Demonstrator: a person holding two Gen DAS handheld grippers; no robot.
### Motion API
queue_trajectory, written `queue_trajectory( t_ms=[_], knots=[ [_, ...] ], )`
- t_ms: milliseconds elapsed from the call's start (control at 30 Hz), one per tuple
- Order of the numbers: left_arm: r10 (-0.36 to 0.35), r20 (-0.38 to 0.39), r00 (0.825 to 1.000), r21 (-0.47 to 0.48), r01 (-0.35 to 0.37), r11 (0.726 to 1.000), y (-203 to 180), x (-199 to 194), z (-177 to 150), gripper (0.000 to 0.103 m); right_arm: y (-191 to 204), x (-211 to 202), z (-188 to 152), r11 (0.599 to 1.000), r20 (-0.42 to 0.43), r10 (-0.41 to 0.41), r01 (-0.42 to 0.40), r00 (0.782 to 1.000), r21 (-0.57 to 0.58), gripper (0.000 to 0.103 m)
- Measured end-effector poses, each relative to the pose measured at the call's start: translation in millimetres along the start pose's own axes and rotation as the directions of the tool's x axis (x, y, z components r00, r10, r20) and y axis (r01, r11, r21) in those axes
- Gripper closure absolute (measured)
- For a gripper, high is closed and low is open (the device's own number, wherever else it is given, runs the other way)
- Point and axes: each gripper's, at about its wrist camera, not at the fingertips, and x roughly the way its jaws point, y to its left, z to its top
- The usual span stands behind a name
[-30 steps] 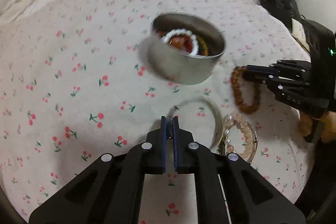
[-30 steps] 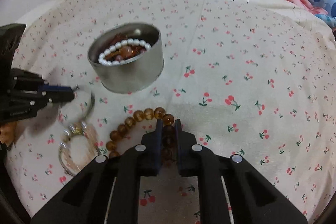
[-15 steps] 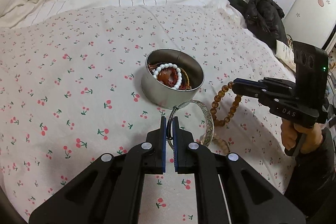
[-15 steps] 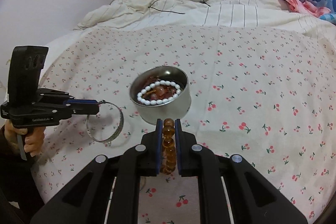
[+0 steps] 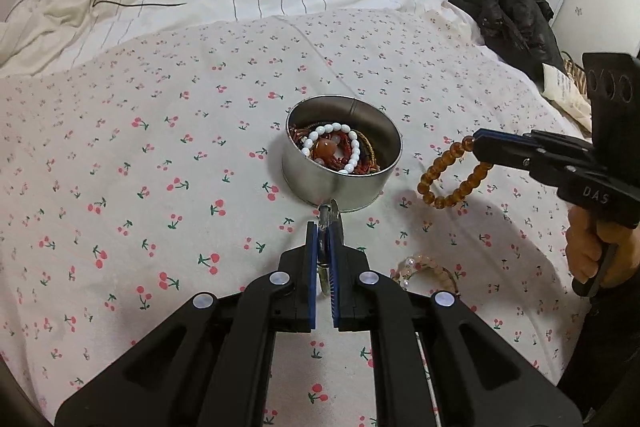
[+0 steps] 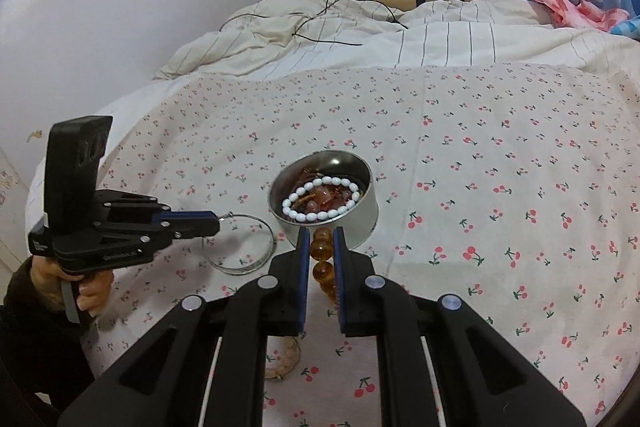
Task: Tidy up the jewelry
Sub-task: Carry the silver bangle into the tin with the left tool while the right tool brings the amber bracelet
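The round tin [image 5: 340,183], already stuffed with beads, is parked mid-bed on the cherry-print sheet [image 5: 160,155]. An amber bead bracelet [image 5: 448,175] is clamped in the right claw [image 6: 320,247] at the tin's 3 o'clock, and a thin silver bangle [image 6: 240,243] is pinched by the left claw [image 5: 325,239] at 6 o'clock.

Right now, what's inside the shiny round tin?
Inside the tin lies a white bead bracelet on top of reddish-brown beads and darker strands. Whatever sits underneath that pile is covered, so I cannot tell.
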Motion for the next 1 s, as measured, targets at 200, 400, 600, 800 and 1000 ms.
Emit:
queue_trajectory(
  t_ms=[200,400,600,800,1000],
  knots=[
    [0.010,0.035,0.999,0.020,-0.011,1.000,-6.9,-11.6,4.2,0.099,2.6,-5.0,3.4,0.999,0.023,0.034,-0.034,0.999,0.004,0.091],
    [-0.014,0.025,1.000,-0.030,0.015,0.999,11.3,-13.7,5.7,0.099,1.2,-2.5,2.1,1.000,0.007,0.023,-0.023,1.000,0.006,0.091],
    [0.015,-0.065,0.998,-0.088,-0.020,0.996,35.3,29.3,-5.6,0.059,-1.1,7.2,-3.4,1.000,-0.028,0.026,-0.025,0.999,0.019,0.091],
    [0.132,-0.058,0.990,-0.042,-0.134,0.990,33.3,48.5,-8.7,0.029,-1.4,4.8,-4.0,0.998,-0.015,0.053,-0.053,0.998,0.025,0.091],
    [0.116,-0.087,0.990,-0.002,-0.116,0.993,25.1,52.6,-8.1,0.099,-3.5,6.0,-4.8,0.998,-0.016,0.055,-0.054,0.998,0.033,0.091]
  ],
)
